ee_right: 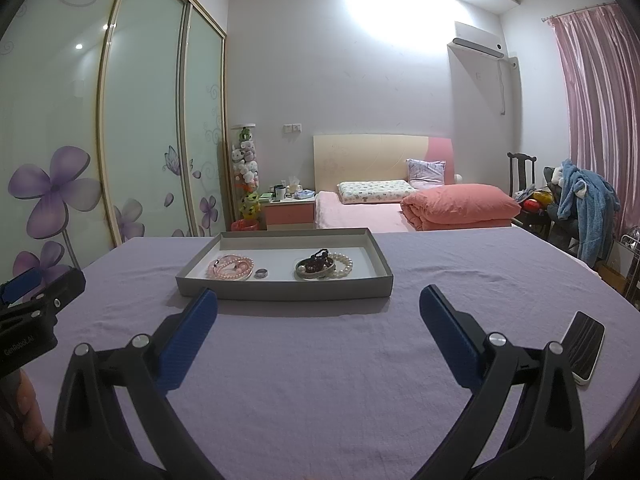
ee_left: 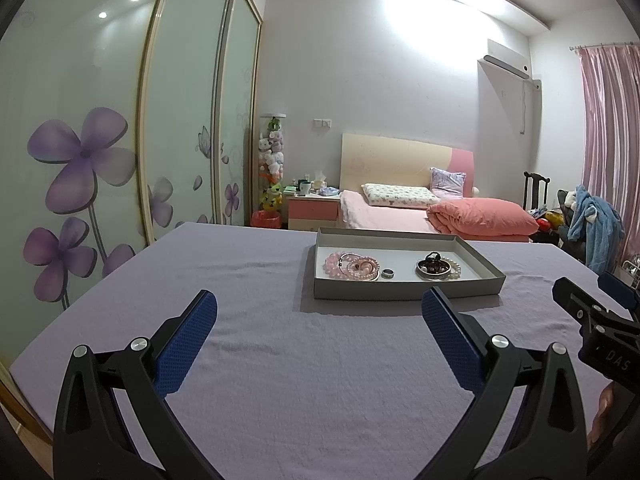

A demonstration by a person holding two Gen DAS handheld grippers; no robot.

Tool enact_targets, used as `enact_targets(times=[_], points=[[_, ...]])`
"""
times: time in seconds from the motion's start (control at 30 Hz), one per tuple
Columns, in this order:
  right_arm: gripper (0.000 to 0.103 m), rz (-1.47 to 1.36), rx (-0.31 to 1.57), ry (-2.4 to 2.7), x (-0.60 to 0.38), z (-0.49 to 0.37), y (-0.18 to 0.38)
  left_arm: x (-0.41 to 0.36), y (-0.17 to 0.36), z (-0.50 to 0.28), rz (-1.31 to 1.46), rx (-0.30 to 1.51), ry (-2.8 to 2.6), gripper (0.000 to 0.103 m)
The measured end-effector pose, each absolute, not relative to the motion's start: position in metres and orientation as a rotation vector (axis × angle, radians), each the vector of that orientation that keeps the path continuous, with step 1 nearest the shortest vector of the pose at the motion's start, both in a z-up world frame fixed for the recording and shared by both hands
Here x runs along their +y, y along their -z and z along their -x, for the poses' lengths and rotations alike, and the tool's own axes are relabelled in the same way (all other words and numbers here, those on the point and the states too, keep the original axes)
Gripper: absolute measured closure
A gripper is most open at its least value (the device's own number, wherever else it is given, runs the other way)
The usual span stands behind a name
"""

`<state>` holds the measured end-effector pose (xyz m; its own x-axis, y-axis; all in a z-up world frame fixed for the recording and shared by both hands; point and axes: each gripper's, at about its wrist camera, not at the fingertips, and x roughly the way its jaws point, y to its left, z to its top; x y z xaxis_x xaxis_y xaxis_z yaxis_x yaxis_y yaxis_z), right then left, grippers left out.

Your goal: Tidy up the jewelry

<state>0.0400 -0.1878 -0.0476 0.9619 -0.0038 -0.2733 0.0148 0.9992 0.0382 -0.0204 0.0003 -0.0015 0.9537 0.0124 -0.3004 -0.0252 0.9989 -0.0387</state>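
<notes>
L gripper (ee_left: 320, 312): black frame w/ blue textured pads, jaws wide apart, nothing between them, held above the lilac cloth-covered table (ee_left: 280, 380), near edge. R gripper (ee_right: 318, 308): same build, jaws also spread, nothing held, level w/ the L one; each shows at the side of the other's view.

Ahead, mid-table: shallow grey cardboard tray w/ white floor (ee_right: 280, 292). All jewelry in sight lies inside it. Left half: cluster of pink bead bracelets (ee_right: 231, 267), overlapping. Just right of them, apart: small dark metal ring (ee_right: 261, 273). Right half: round silver dish (ee_right: 314, 270) w/ dark red-brown beads (ee_right: 319, 260) heaped in it; white pearl bracelet (ee_right: 342, 265) touching the dish's right side. No loose pieces visible on the cloth.

Near right edge of table: phone, dark screen, white case (ee_right: 585, 344), well apart from tray.

Step, as judgement: ambiguous. Fits pieces gathered into tray and grippers backed off; fits equally a tray waiting to be sorted further. Can't settle which. Any further pick would need a narrow, low pinch; beads overlap, so snagging a neighbour is the risk.
</notes>
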Motion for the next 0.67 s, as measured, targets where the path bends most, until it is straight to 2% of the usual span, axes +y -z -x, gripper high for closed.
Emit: enact_targets(times=[0.67], points=[[0.004, -0.041, 0.277, 0.010, -0.1877, -0.0402, 0.0469, 0.0007, -0.0028, 0.0195, 0.043, 0.309, -0.015, 0.002]])
